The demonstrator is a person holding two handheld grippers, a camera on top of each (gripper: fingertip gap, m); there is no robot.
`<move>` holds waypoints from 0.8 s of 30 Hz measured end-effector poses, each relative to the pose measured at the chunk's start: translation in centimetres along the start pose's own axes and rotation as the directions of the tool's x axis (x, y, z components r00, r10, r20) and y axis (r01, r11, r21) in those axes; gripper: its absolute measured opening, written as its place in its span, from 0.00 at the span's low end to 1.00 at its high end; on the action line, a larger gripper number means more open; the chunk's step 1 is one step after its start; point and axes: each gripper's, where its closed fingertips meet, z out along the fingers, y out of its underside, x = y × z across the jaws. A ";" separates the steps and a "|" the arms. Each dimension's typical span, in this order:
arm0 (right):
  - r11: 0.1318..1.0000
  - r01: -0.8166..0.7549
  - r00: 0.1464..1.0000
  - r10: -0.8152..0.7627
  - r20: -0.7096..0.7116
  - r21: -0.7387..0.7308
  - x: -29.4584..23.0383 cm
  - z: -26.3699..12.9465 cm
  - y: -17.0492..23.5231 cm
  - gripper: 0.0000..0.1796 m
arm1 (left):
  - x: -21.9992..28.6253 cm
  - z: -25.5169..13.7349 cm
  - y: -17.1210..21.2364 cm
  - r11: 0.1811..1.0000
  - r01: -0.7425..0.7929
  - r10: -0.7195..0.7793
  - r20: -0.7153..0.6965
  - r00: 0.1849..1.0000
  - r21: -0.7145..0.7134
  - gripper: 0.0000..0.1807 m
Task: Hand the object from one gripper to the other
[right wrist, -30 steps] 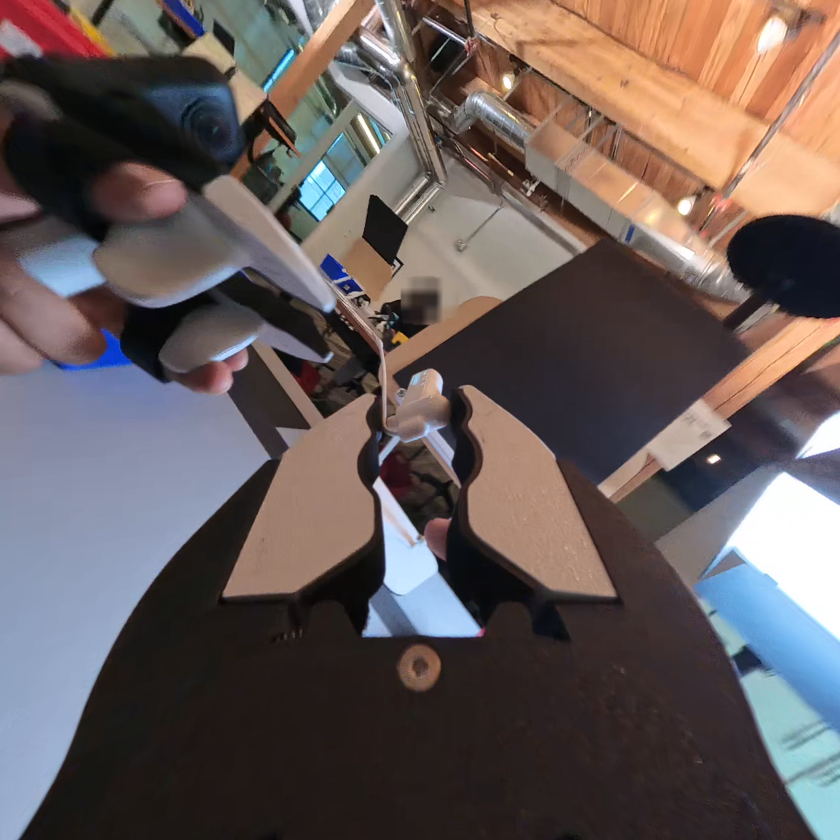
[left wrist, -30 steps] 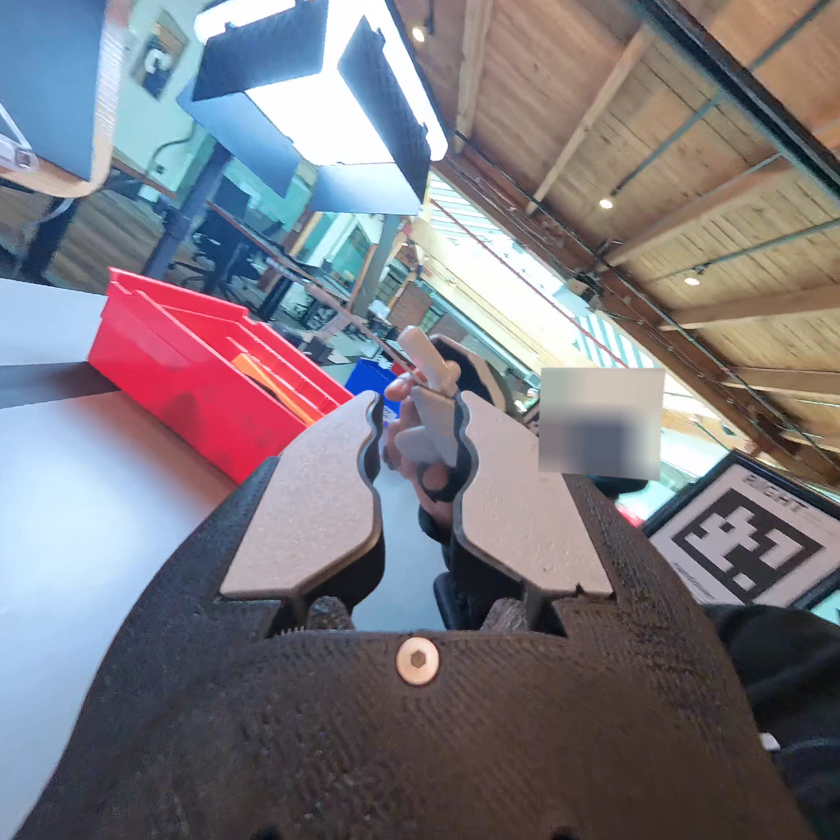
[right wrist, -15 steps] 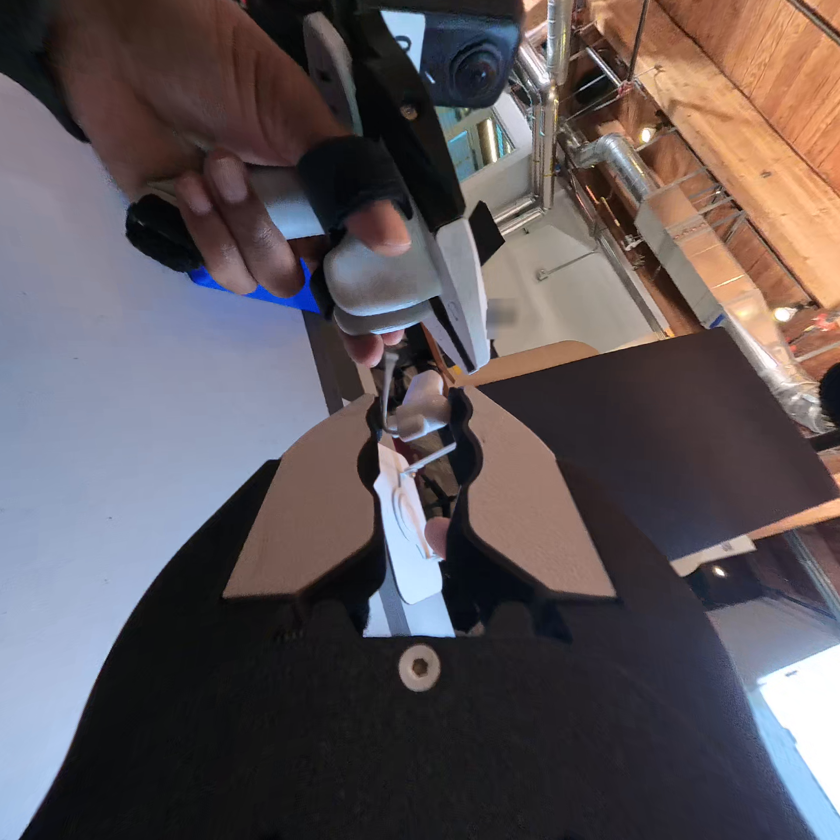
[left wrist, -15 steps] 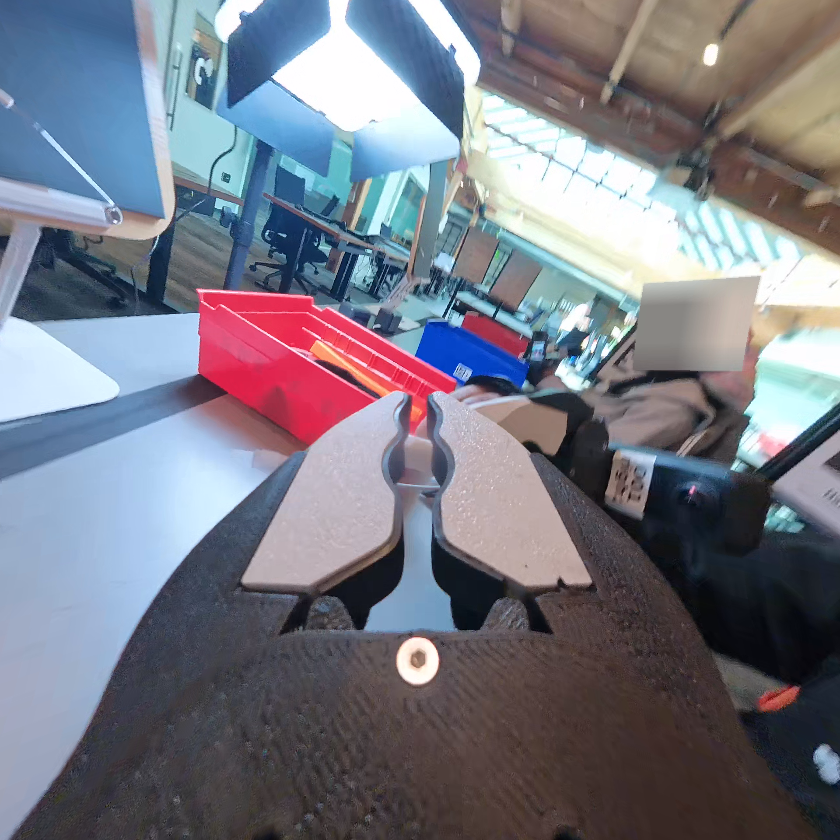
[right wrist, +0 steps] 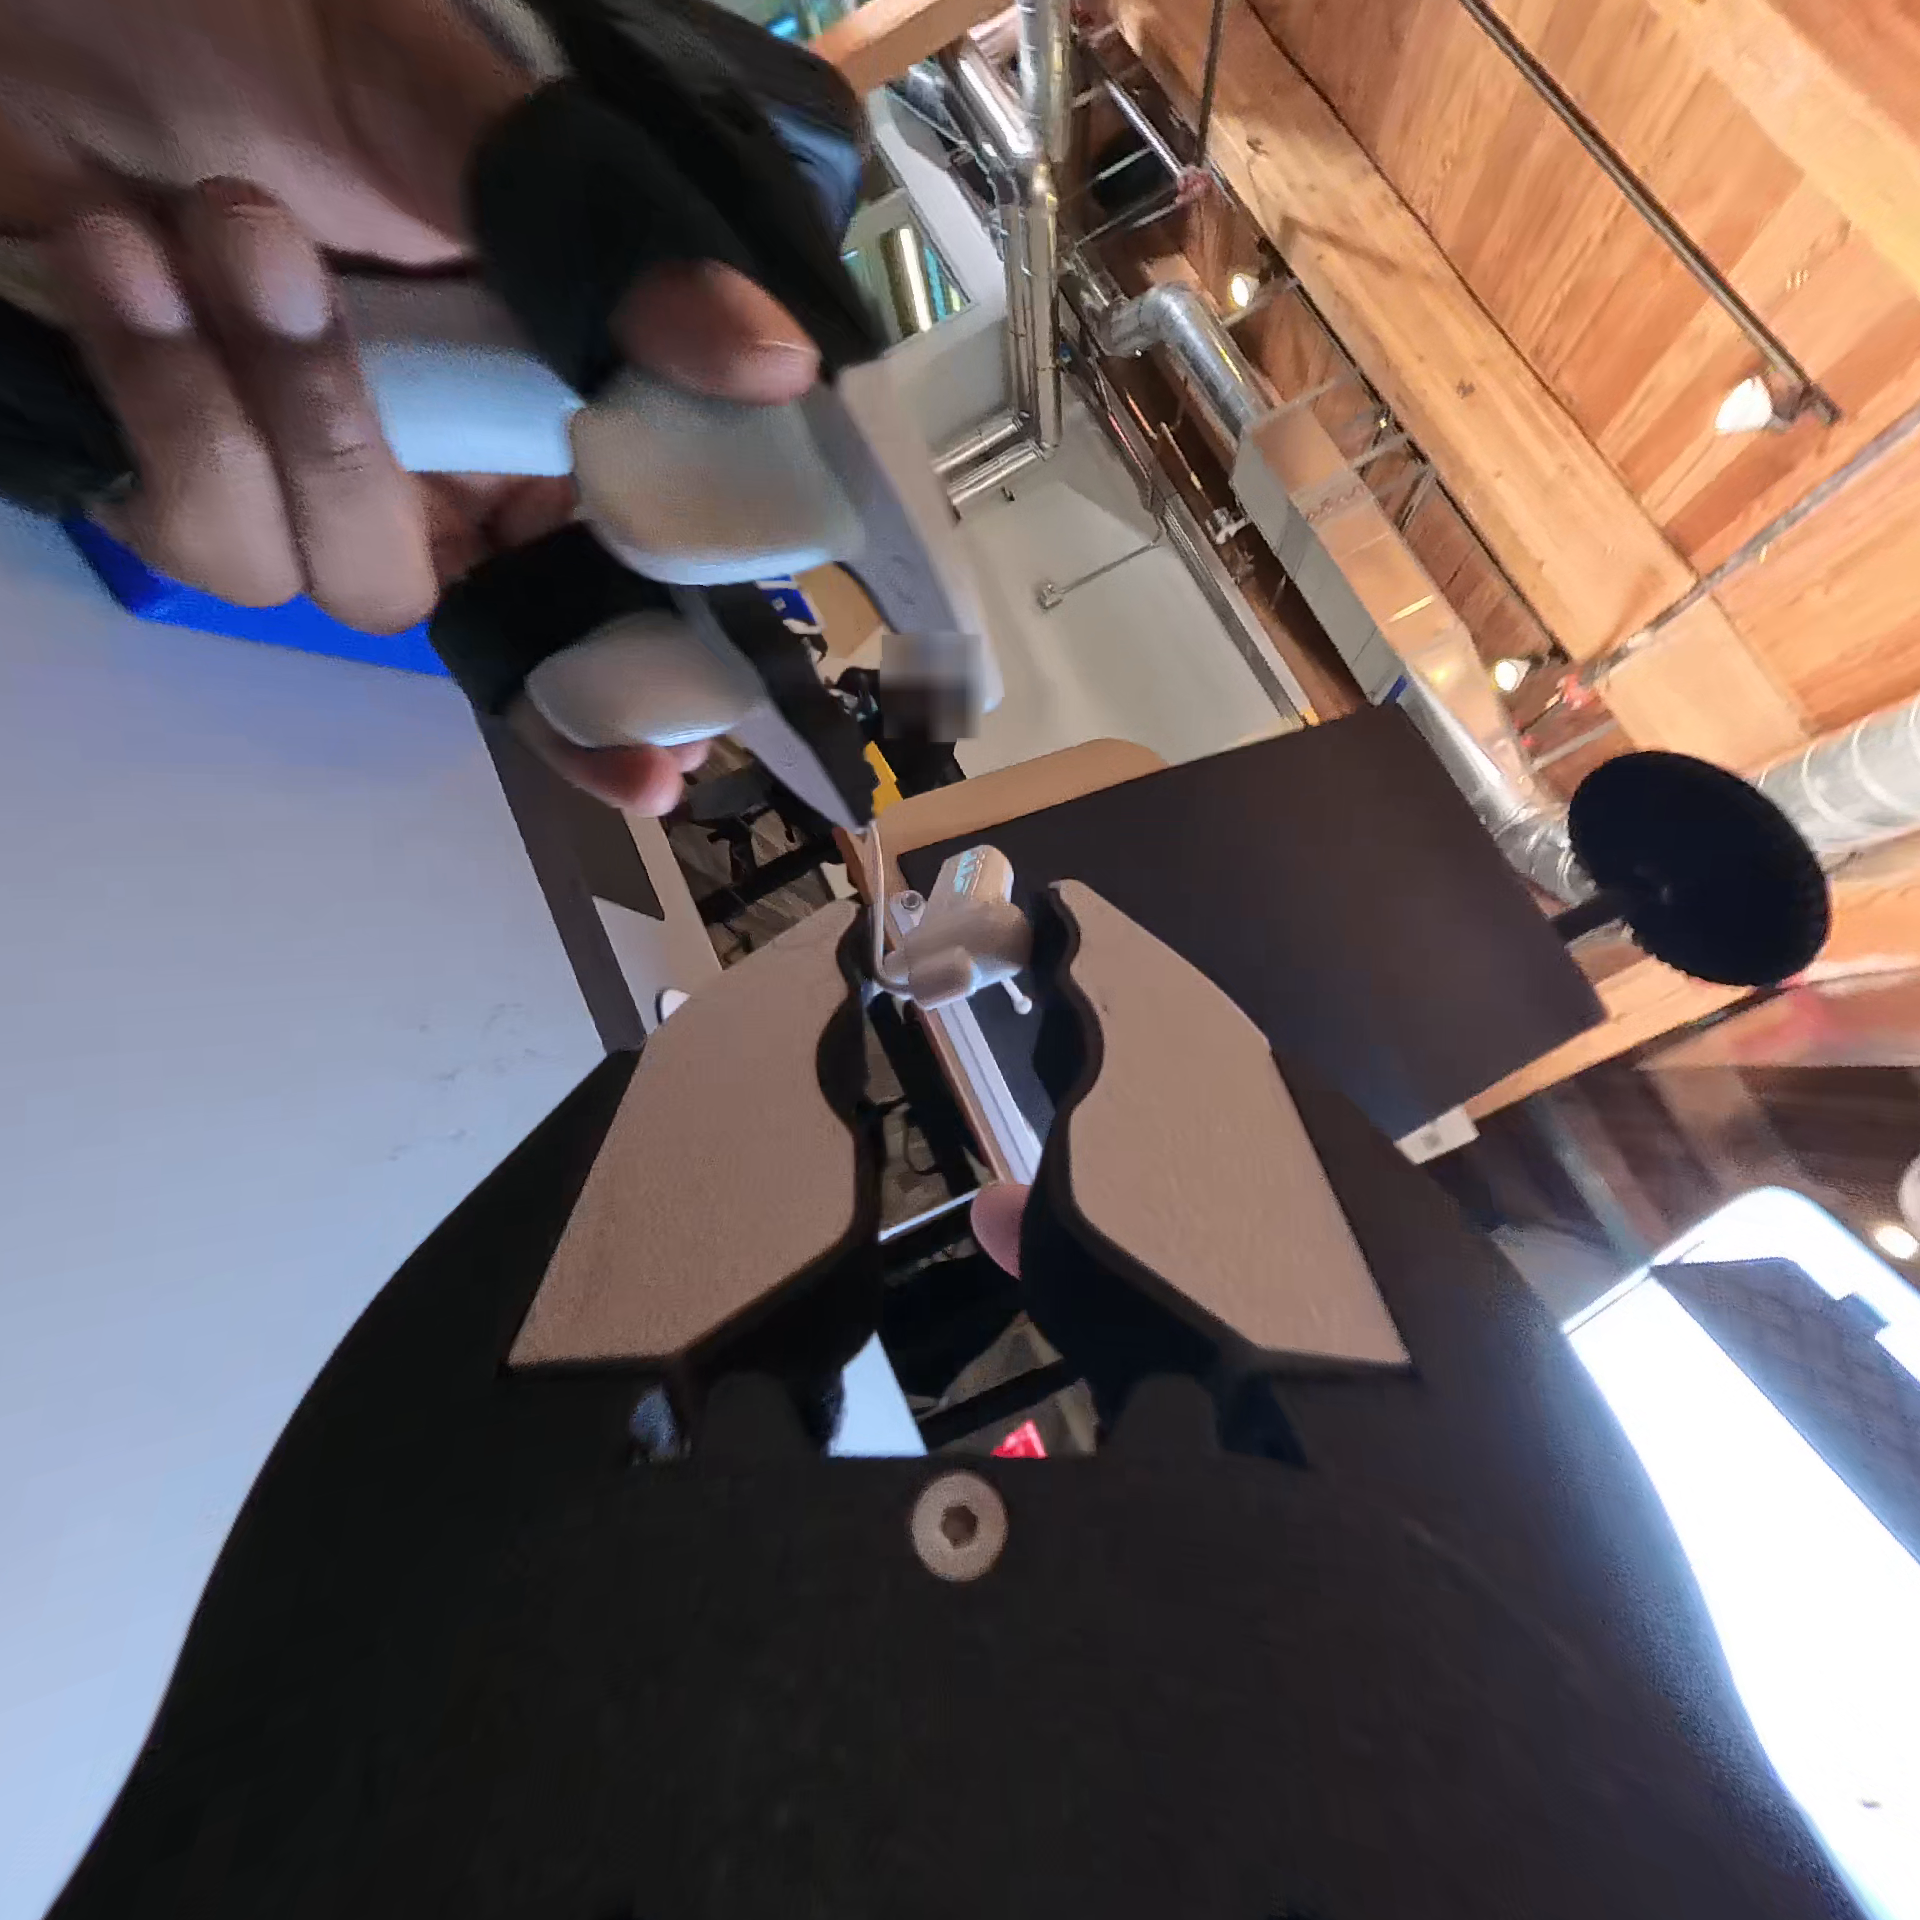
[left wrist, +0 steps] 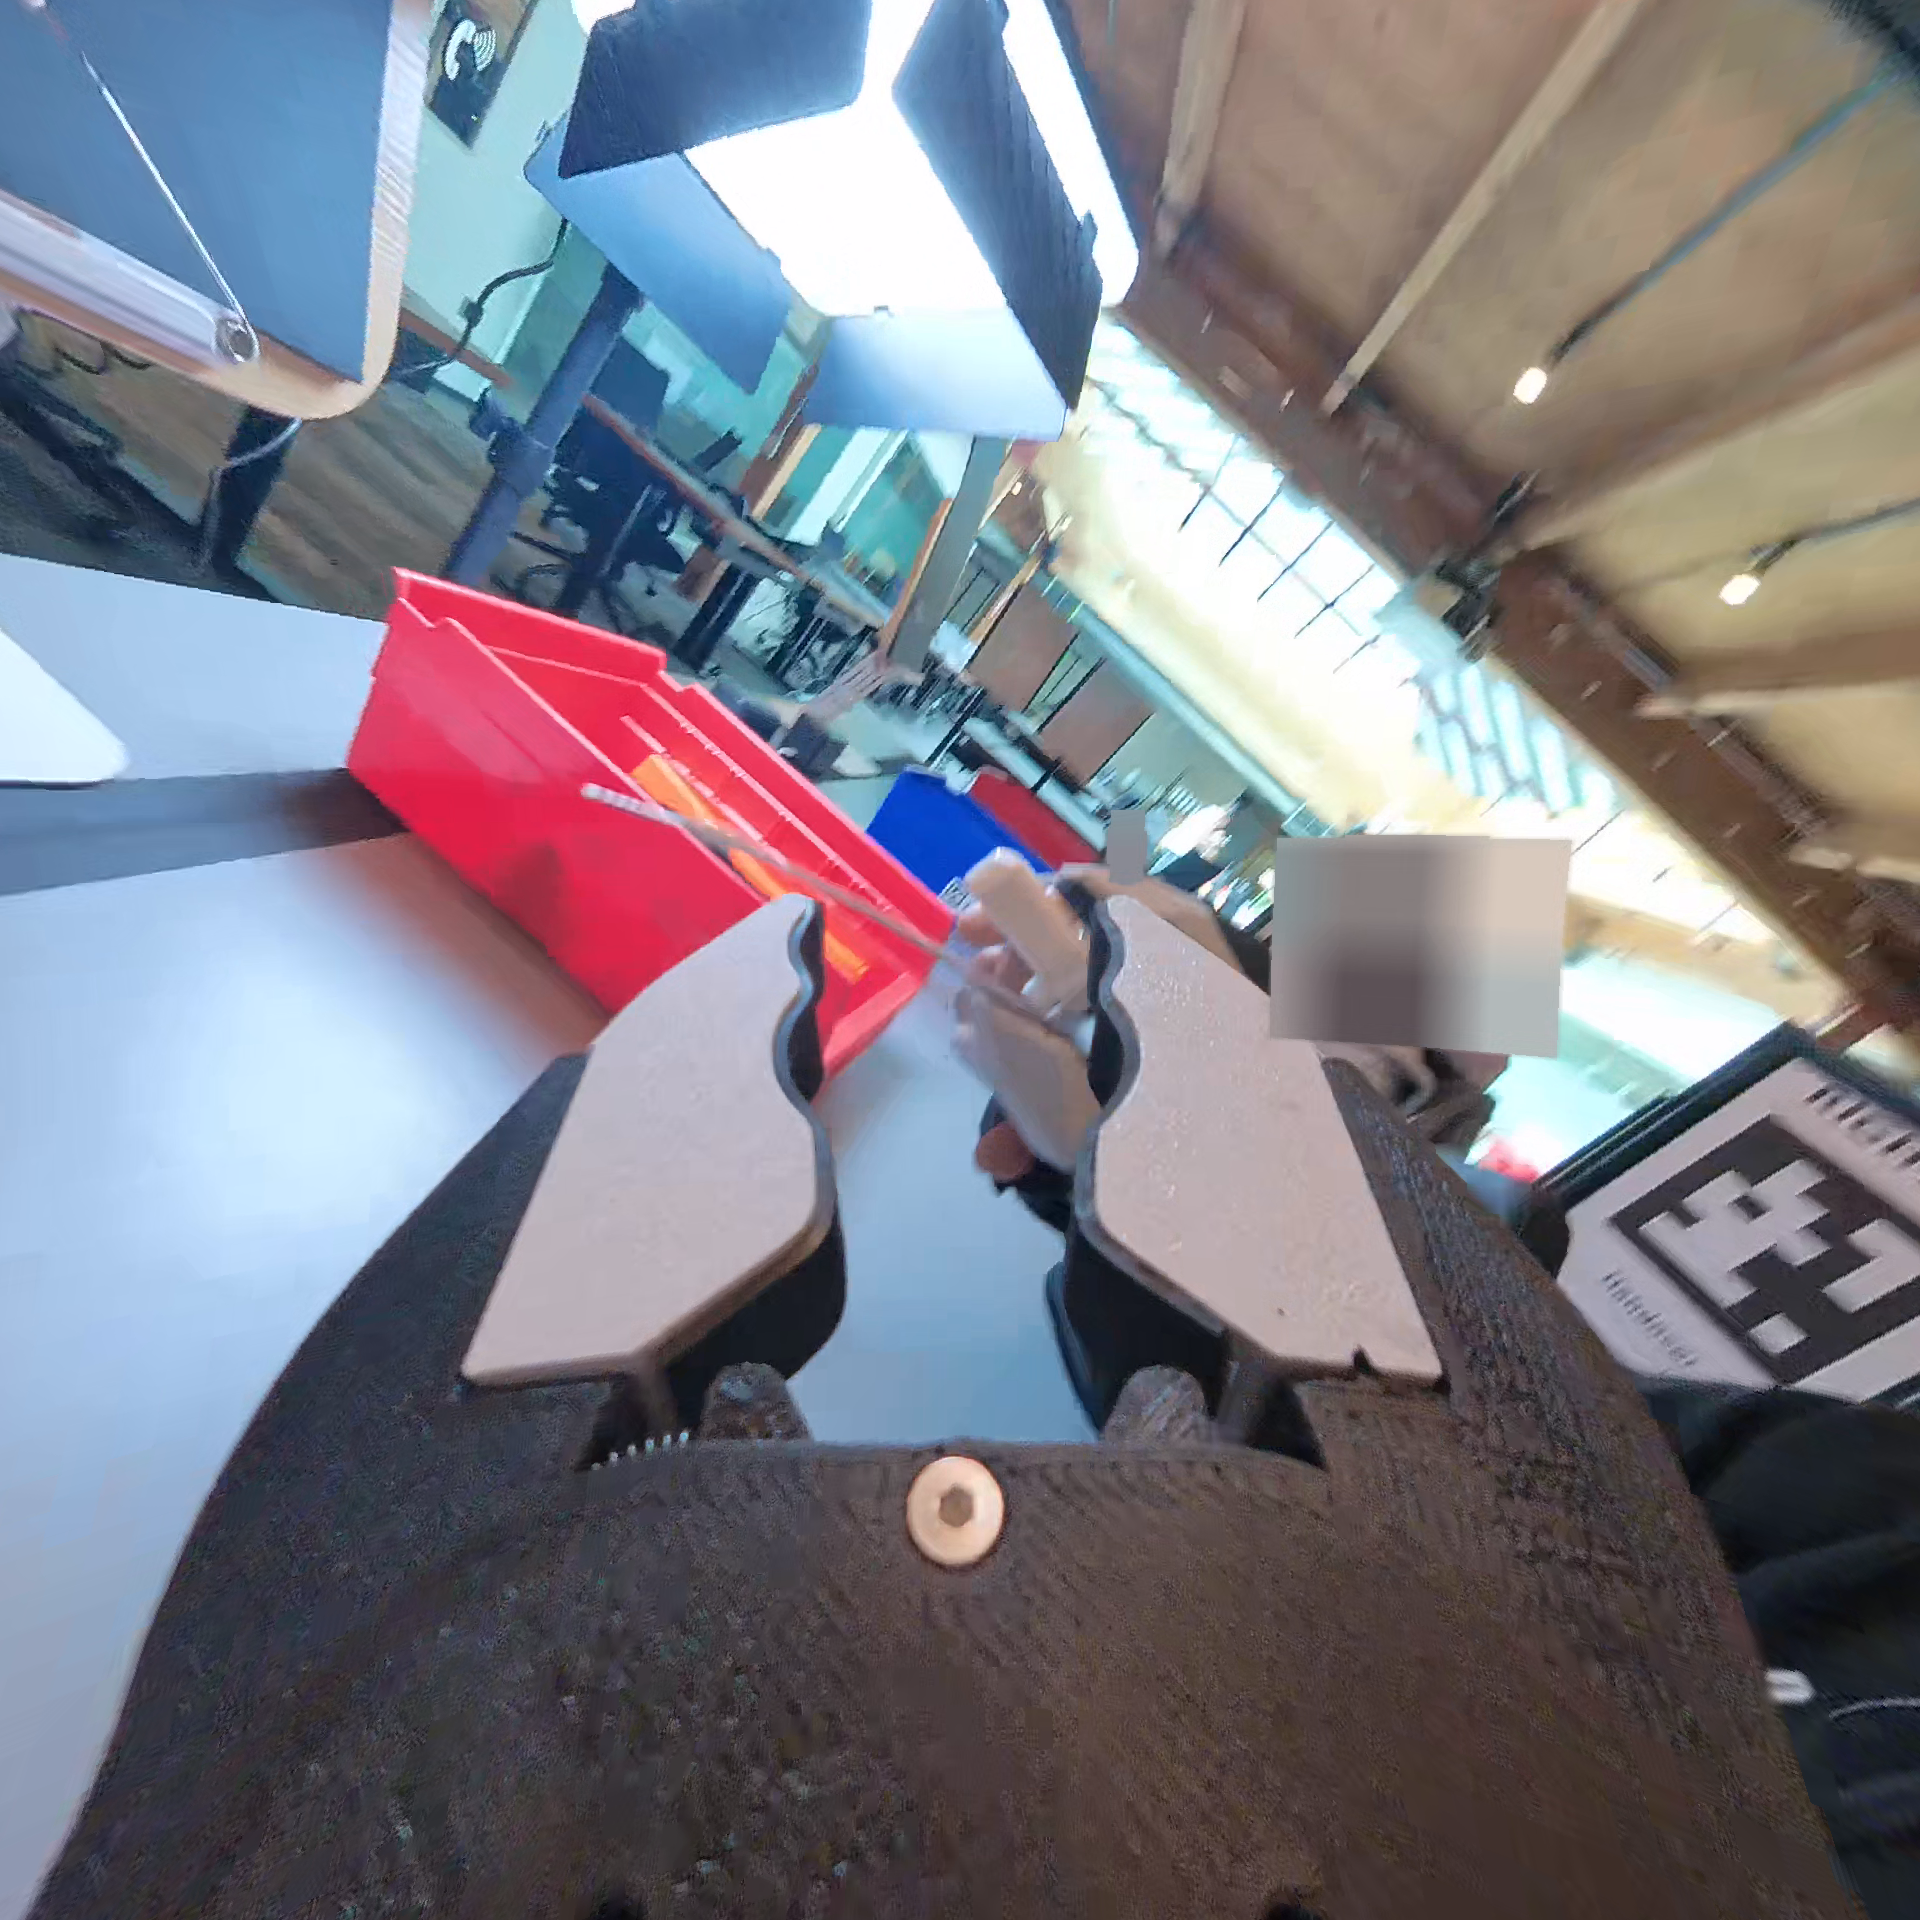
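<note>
A timber-ceilinged workshop with exposed metal ducts is seen behind a pale grey worktop. The small white plastic piece with a thin metal wire is gripped at the tips of the right gripper, whose fingers are closed onto its white body, well above the worktop. The wire is stretched out from there towards the left gripper. In the left wrist view it is seen, blurred, crossing the mouth of that gripper from the far left to the right fingertip.

The fingers of the left gripper are spread wide apart, so nothing is clamped by them. In the right wrist view the wire's end is seen just at the lower of them.

The step in hand is judged to be the taking grasp: the wire is offered but not yet received. The next move calls for the left fingers to be closed on the thin wire, squarely, since so slim a thing is easily missed. Only then can the right fingers be released.

Counted: one wired piece, two grippers with two fingers each, one bare hand on the left gripper's handle, two red plastic bins, one blue bin and one bright studio light panel.
</note>
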 end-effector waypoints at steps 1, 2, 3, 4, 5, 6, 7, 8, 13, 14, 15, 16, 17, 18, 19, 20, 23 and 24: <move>0.999 0.040 0.999 -0.040 0.002 0.000 -0.4 0.0 -0.1 0.16 | -0.1 0.0 -0.2 1.000 0.016 -0.016 -0.004 1.000 0.021 0.25; 0.997 0.072 0.997 -0.072 0.010 0.005 -0.8 0.1 -0.2 0.16 | -0.2 -0.1 -0.3 0.999 0.015 -0.015 0.002 1.000 0.032 0.24; 0.996 0.085 0.996 -0.085 0.030 0.009 -1.3 0.1 -0.2 0.16 | -0.3 -0.1 -0.3 1.000 -0.001 0.001 0.012 1.000 0.029 0.22; 0.996 0.085 0.995 -0.085 0.041 0.019 -1.7 0.1 -0.3 0.16 | -0.4 -0.1 -0.1 1.000 -0.026 0.025 0.019 0.999 0.017 0.21; 0.996 0.082 0.995 -0.083 0.048 0.031 -1.9 0.1 -0.5 0.16 | -0.3 0.0 0.0 0.999 -0.047 0.047 0.022 0.999 0.002 0.20; 0.996 0.082 0.995 -0.084 0.054 0.039 -2.0 0.1 -0.6 0.16 | -0.2 0.0 0.2 0.998 -0.060 0.060 0.022 0.998 -0.010 0.20; 0.995 0.088 0.995 -0.089 0.042 0.038 -1.9 0.0 -0.6 0.16 | -0.2 0.0 0.2 0.998 -0.064 0.064 0.024 0.998 -0.013 0.20; 0.995 0.093 0.995 -0.094 0.029 0.025 -1.5 0.0 -0.4 0.16 | -0.2 -0.2 -0.1 0.998 -0.065 0.065 0.026 0.998 -0.008 0.20; 0.999 0.051 0.997 -0.052 -0.058 -0.012 0.7 -0.1 0.5 0.16 | -0.5 -1.3 -1.4 0.997 -0.073 0.072 0.067 0.995 0.016 0.21; 0.999 0.051 0.996 -0.051 -0.074 -0.006 1.0 -0.2 0.4 0.16 | -0.9 -1.3 -1.3 0.998 -0.058 0.057 0.085 0.995 0.006 0.21; 0.999 0.054 0.995 -0.054 -0.080 -0.002 1.1 -0.3 0.3 0.16 | -1.1 -1.2 -1.0 0.999 -0.035 0.035 0.086 0.996 -0.004 0.23; 0.998 0.061 0.995 -0.061 -0.082 0.004 1.0 -0.3 0.2 0.16 | -1.2 -0.9 -0.7 1.000 -0.003 0.003 0.075 0.997 -0.009 0.26; 0.997 0.074 0.994 -0.074 -0.079 0.004 0.9 -0.2 0.0 0.16 | -1.2 -0.7 -0.4 0.999 0.030 -0.030 0.054 0.998 -0.011 0.28; 0.996 0.086 0.994 -0.085 -0.072 0.007 0.6 -0.2 -0.1 0.16 | -1.0 -0.5 -0.2 0.998 0.054 -0.054 0.033 0.998 -0.008 0.28; 0.995 0.094 0.994 -0.093 -0.063 0.016 0.3 -0.2 -0.3 0.16 | -1.0 -0.3 -0.1 0.998 0.065 -0.065 0.022 0.998 -0.001 0.28; 0.995 0.100 0.994 -0.099 -0.049 0.024 0.0 -0.2 -0.5 0.16 | -0.9 -0.2 -0.1 0.998 0.060 -0.060 0.020 0.998 0.004 0.28; 0.994 0.098 0.995 -0.098 0.007 0.042 -1.1 -0.1 -0.7 0.16 | -0.3 0.0 0.3 1.000 0.001 -0.001 0.010 1.000 -0.024 0.27; 0.995 0.091 0.995 -0.092 0.023 0.045 -1.4 -0.1 -0.7 0.16 | 0.1 0.1 0.4 0.999 -0.017 0.017 -0.010 1.000 -0.036 0.27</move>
